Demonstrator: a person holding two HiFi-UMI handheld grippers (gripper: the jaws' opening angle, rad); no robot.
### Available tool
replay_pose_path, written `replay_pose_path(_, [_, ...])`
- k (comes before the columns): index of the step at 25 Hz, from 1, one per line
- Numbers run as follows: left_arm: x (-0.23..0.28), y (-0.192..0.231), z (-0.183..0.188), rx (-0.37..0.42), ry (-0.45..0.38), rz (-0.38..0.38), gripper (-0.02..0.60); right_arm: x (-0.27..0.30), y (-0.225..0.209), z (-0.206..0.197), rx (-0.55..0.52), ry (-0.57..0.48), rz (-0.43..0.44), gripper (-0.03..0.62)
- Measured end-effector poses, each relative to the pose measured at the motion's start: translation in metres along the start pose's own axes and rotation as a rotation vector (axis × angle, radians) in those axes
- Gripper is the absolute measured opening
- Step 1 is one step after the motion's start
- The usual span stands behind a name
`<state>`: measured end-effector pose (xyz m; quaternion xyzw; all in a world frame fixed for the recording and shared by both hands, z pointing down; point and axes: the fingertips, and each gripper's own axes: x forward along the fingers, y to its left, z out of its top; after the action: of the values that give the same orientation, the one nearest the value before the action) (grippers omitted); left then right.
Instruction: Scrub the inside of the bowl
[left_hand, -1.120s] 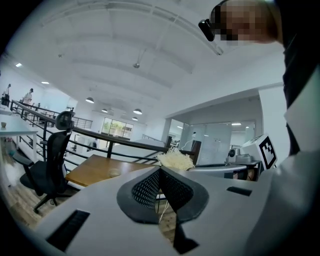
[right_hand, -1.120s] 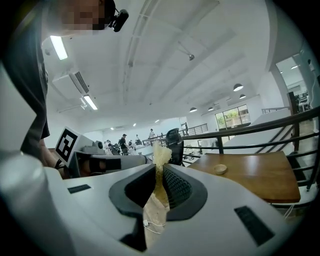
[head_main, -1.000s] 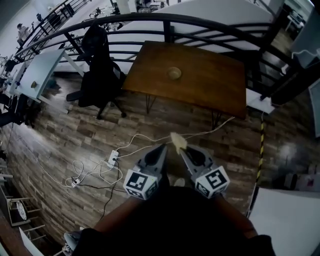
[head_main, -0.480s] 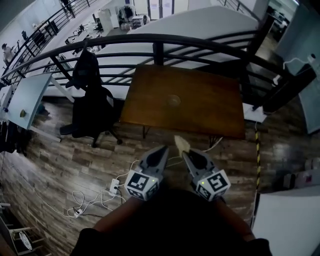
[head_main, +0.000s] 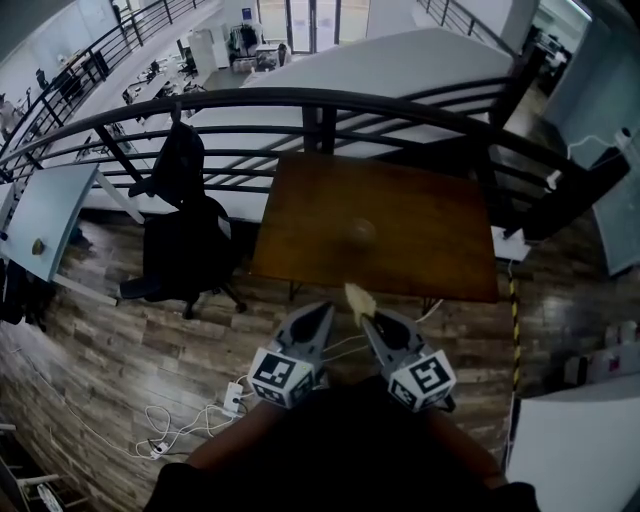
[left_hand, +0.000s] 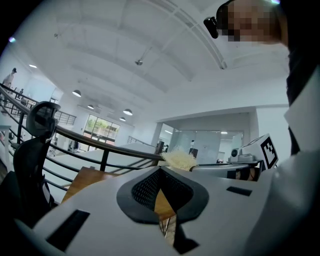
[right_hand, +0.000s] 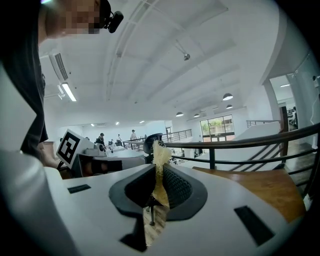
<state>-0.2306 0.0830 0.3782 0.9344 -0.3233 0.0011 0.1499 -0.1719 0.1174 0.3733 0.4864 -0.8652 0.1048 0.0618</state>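
Bowl (head_main: 362, 233) and table have drawn closer than a second ago, though the bowl is still well ahead of both claws. My right claw (head_main: 370, 320) pinches a pale fibrous scrubber (head_main: 357, 299); my left claw (head_main: 322, 314) is pressed together, empty. Beyond them, the bowl sits near the middle of the wooden table (head_main: 430, 230).

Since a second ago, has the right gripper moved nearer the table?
Yes. The right gripper, shut on the scrub pad, has closed on the wooden table's near edge, toward the bowl.
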Motion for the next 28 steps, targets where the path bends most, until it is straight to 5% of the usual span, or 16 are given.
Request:
replay_pose_path(16, [0.071, 0.046, 0.003, -0.038, 0.067, 0.048, -0.003, 0.056, -0.078, 0.018, 0.018, -0.002, 0.02, 0.048])
replay_pose_path(28, [0.23, 0.034, 0.024, -0.017, 0.062, 0.028, -0.003, 0.063, -0.231, 0.042, -0.005, -0.013, 0.015, 0.048])
